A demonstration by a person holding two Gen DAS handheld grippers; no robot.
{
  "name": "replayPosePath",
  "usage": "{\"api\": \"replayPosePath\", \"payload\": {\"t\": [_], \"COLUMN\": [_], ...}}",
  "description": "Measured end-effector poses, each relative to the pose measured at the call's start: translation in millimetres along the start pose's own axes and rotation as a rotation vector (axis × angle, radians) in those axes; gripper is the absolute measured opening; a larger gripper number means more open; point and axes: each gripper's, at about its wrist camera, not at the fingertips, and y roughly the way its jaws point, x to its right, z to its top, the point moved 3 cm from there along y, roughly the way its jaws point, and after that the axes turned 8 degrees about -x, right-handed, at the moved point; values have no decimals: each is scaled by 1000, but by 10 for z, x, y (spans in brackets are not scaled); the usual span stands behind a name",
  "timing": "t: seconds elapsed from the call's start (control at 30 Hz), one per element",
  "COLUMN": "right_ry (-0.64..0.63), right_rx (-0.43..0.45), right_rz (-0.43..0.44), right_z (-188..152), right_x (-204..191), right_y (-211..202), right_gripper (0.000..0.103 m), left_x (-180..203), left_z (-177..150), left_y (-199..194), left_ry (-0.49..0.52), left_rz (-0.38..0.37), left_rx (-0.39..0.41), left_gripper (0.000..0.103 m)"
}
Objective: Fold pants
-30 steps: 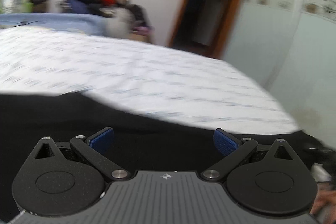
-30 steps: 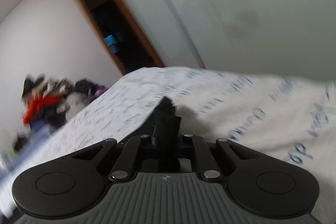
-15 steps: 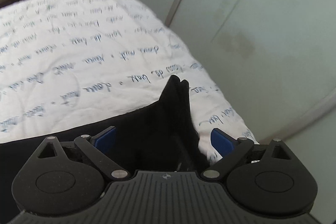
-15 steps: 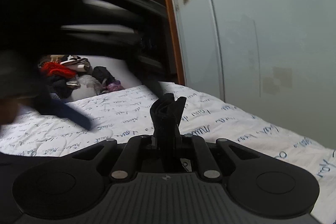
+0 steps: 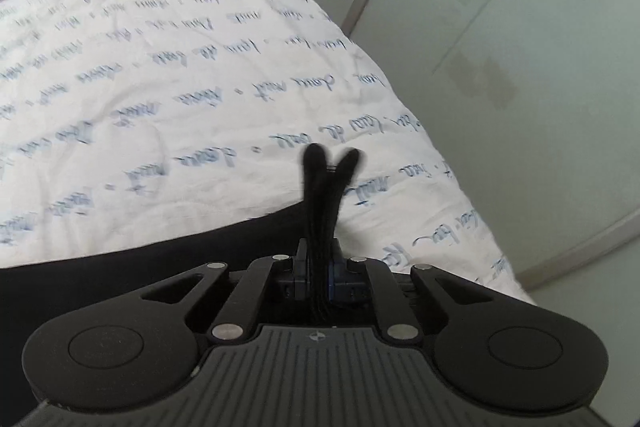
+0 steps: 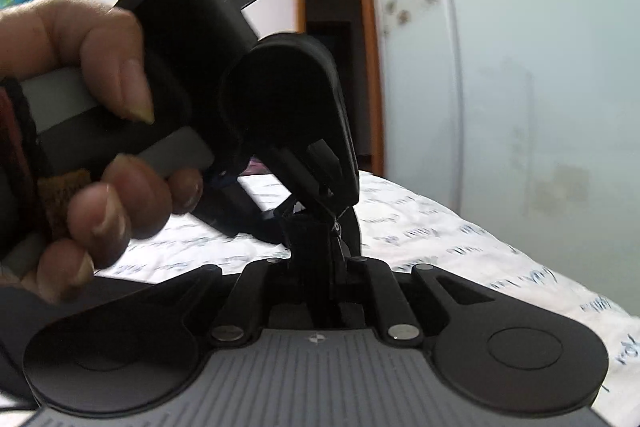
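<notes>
1. Low in the left wrist view, the left gripper [image 5: 318, 277] has just closed its jaws, which half a second ago stood wide on either side of a raised ridge of black cloth. They are now pinched tight on that ridge, and two rounded folds of the black pants [image 5: 324, 187] poke up from between the blue pads [image 5: 333, 277] at the centre of the frame.

2. Low in the right wrist view, the right gripper [image 6: 316, 259] is clamped as it was, jaws nearly together on another bunch of the same pants [image 6: 310, 239], which stands up just above the linkage.

3. Just beyond, filling the left and centre of the right view, the person's left hand [image 6: 76, 147] squeezes the handle of the left gripper [image 6: 320, 215], whose tip comes down right beside the right gripper's bunch. The two grips look almost touching.

4. The rest of the pants spreads as a dark sheet across the lower left of the left view, lying on the bed's white quilt with blue script [image 5: 180, 99].

5. Farther back are the pale sliding wardrobe door [image 5: 500, 47] on the right and a wooden door frame [image 6: 362, 67] at upper centre.

6. With both grippers now on the cloth, I judge the grasp step done; lifting and carrying the edge over for a fold likely comes next.
</notes>
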Motion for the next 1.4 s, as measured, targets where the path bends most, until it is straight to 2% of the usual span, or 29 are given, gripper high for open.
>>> {"api": "replayPosePath", "payload": {"t": [0.1,0.17,0.27,0.37,0.4,0.43,0.47,0.5,0.57,0.67,0.8,0.9,1.03,1.07,1.1,1.23,1.27,1.33,1.4], "right_ry": [-62,-84,-116,-109,-87,-64,-44,-32,16,154,215,198,188,191,194,222,231,253,273], "right_rx": [-51,-74,-98,-75,-66,-55,-35,-20,-47,-143,-178,-188,-209,-214,-219,-247,-254,-269,-280], "right_rz": [82,135,244,406,481,545,584,592,590,612,633,626,623,623,625,636,638,641,642], "right_z": [21,53,118,84,44,-3,-57,-108,-175,-241,-250,-224,-267,-300,-300,-308,-294,-303,-314], "right_x": [-189,-364,-731,-964,-975,-932,-891,-846,-704,-544,-454,-552,-584,-599,-598,-564,-573,-549,-527], "right_y": [-85,-167,-280,-497,-568,-610,-656,-687,-638,-466,-371,-370,-334,-340,-326,-240,-214,-181,-149], "right_gripper": [9,9,15,37,60,78,80,80,80,80,80,80,80,80,80,80,80,80,80], "left_x": [-222,-504,-1130,-1911,-2167,-2406,-2632,-2840,-3173,-3428,-3438,-3404,-3417,-3434,-3465,-3597,-3617,-3632,-3615], "left_z": [-163,-309,-560,-854,-958,-1064,-1165,-1260,-1423,-1569,-1633,-1708,-1788,-1806,-1823,-1916,-1955,-2046,-2159], "left_y": [-263,-460,-719,-890,-949,-1005,-1057,-1102,-1138,-1153,-1148,-1208,-1259,-1248,-1230,-1246,-1291,-1428,-1631], "left_ry": [0,-27,-147,-311,-367,-415,-460,-500,-560,-608,-575,-542,-518,-520,-539,-633,-650,-670,-666], "left_rz": [-10,-19,-31,-25,-13,0,17,24,5,-89,-130,-113,-118,-123,-135,-270,-286,-282,-243], "left_rx": [24,41,58,47,46,49,55,58,55,81,137,171,176,170,171,202,221,260,312], "left_gripper": [10,10,10,10,9,7,7,7,8,11,11,10,10,13,21,22,30,39,40]}}
